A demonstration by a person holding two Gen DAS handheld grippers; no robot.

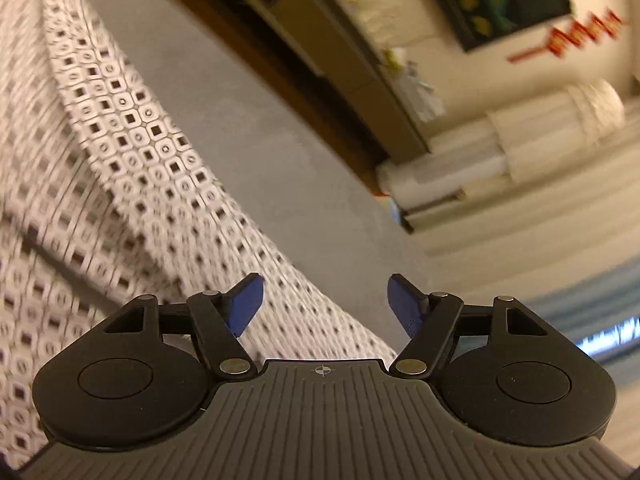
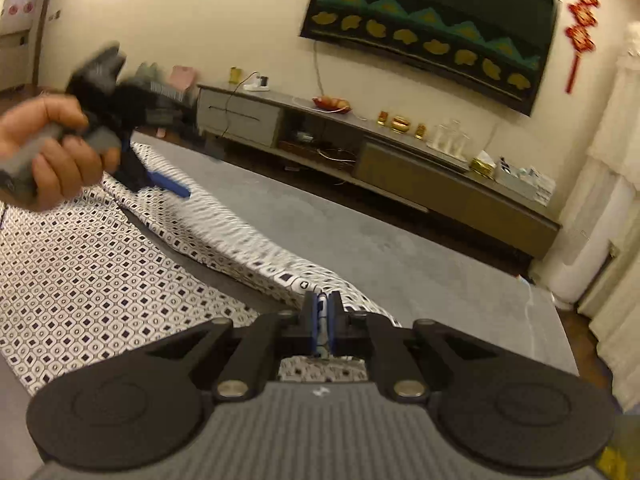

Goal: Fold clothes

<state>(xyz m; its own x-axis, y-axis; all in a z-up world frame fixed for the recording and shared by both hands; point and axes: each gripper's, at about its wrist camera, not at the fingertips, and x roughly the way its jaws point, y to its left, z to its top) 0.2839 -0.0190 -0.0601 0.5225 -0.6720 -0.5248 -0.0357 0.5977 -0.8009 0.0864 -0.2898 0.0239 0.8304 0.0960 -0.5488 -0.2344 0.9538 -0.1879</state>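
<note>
A white garment with a dark square print [image 2: 80, 280] lies on a grey surface [image 2: 400, 264], partly lifted into a ridge. My right gripper [image 2: 322, 316] is shut on an edge of the patterned garment near its front corner. My left gripper [image 1: 325, 305] is open and empty, its blue pads [image 1: 244, 305] wide apart, held above the garment [image 1: 132, 168], which fills the left of the left wrist view. In the right wrist view the left gripper [image 2: 168, 186] appears blurred in a hand at upper left, over the cloth.
A long low TV cabinet [image 2: 400, 160] with small items runs along the far wall under a dark screen [image 2: 432, 28]. White curtains [image 2: 608, 184] hang at the right. The grey surface's far edge [image 2: 552, 304] lies near the cabinet.
</note>
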